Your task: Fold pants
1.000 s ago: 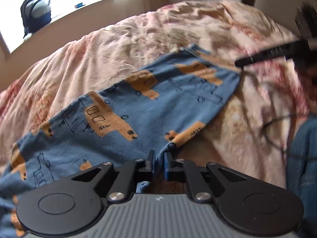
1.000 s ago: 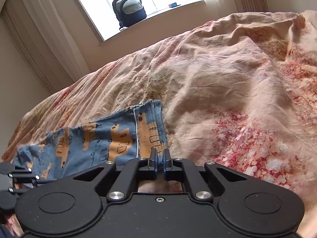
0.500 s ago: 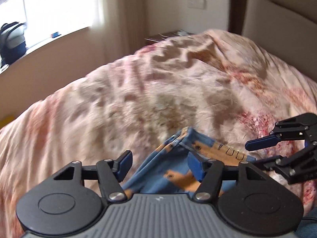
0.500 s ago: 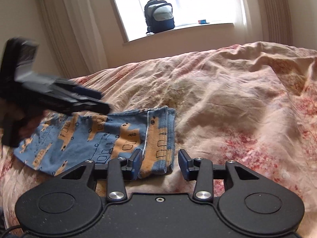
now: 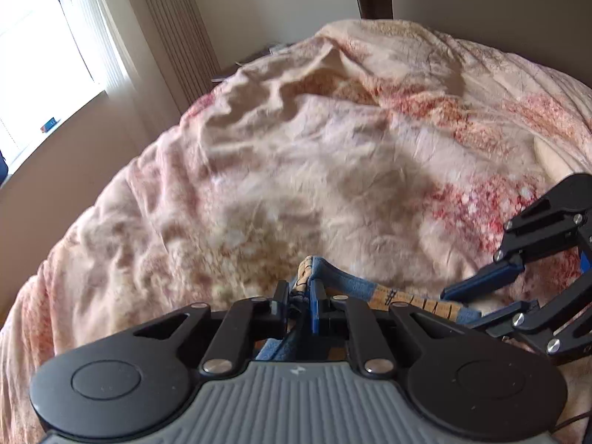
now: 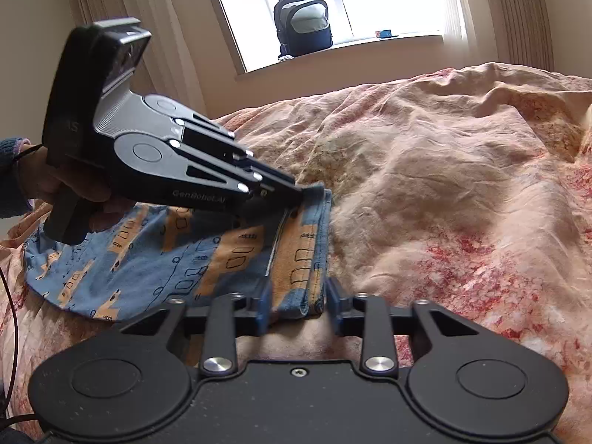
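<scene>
Blue pants (image 6: 185, 259) with orange printed shapes lie flat on the bed, waistband to the right. My left gripper (image 5: 300, 298) has its jaws closing, and the pads pinch the waistband's far corner, which bunches up between them. Seen from the right wrist, the left gripper (image 6: 301, 194) slants down onto that corner, held by a hand (image 6: 74, 188). My right gripper (image 6: 296, 307) straddles the waistband's near corner; its jaws are closing with the cloth between them, a sliver of gap at the right pad. In the left wrist view, the right gripper (image 5: 457, 309) shows beside the pants (image 5: 418, 301).
A rumpled peach and red floral bedspread (image 6: 444, 185) covers the bed all around. A dark backpack (image 6: 303, 26) stands on the window sill behind. A black cable (image 6: 9, 296) runs down the left edge. Curtains and a wall lie beyond the bed.
My left gripper swept along the pants to the waistband's far corner, opened, then shut on it. My right gripper opened from shut and now narrows around the near corner.
</scene>
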Tool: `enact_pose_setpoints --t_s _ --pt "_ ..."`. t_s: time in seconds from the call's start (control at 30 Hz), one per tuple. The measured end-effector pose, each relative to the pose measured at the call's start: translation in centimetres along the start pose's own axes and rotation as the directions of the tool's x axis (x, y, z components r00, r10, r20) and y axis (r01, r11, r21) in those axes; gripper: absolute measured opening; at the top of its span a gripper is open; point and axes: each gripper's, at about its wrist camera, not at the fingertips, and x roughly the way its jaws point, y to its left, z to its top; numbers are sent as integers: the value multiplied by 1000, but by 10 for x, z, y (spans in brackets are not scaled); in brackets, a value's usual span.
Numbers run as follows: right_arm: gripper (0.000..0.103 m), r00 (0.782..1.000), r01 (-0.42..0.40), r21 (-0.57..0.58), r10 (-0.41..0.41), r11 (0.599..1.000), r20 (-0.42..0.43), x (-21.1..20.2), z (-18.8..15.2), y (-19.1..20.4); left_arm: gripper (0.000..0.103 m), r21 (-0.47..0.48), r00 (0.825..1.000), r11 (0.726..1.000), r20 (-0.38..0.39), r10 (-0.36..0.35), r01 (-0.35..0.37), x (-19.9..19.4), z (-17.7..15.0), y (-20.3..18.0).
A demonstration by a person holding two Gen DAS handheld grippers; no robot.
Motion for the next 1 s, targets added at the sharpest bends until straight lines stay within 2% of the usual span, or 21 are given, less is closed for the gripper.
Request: enact_pose_setpoints --t_s 0.17,0.27,0.3,0.33,0.4,0.47,0.5,0.53,0.57,0.63,0.7,0.8,0.9,0.97,1.0 --pt "33 1000 -9 31 10 999 -12 5 0 -5 14 18 998 999 -45 36 -36 17 -1 -5" --pt "34 999 -30 40 31 999 -29 7 0 -5 38 -18 999 999 -39 32 -33 13 1 -1" --pt "34 999 -32 37 33 999 -32 8 0 -4 56 -38 999 999 -37 23 -25 12 2 2" --pt "34 999 -32 33 34 999 -34 8 0 -3 63 -61 999 998 -37 19 -21 10 2 7" --pt "33 999 -29 37 31 999 -33 8 0 -3 63 -109 998 994 -59 1 -7 11 2 17" --pt "22 999 -20 29 21 999 -30 9 0 -3 63 -175 993 984 -108 -44 25 18 -2 27" --pt "18 999 -16 24 17 1000 -29 9 0 -2 53 -214 990 976 -118 -76 49 21 -5 32" --pt "17 1000 -10 15 10 1000 -27 9 0 -1 35 -266 984 960 -123 -129 92 24 -7 37" --pt "15 1000 -1 2 1 1000 -25 9 0 1 27 -310 978 943 -127 -166 120 27 -8 41" --pt "12 1000 24 -28 -24 999 -9 6 2 5 18 -352 979 929 -117 -166 115 27 -5 43" --pt "10 998 52 -55 -51 997 26 -2 6 8 16 -359 985 927 -92 -148 106 21 1 43" --pt "9 996 69 -61 -64 996 69 -15 14 7 16 -310 993 946 -40 -110 92 7 10 36" --pt "9 995 96 -68 -93 993 48 -13 14 7 17 -278 996 958 -38 -82 68 12 12 30" --pt "9 994 108 -57 -108 992 5 0 8 4 25 -274 995 961 -78 -63 39 28 5 25" --pt "10 993 114 -58 -115 992 -14 6 4 3 38 -273 996 962 -79 -44 21 31 1 24"
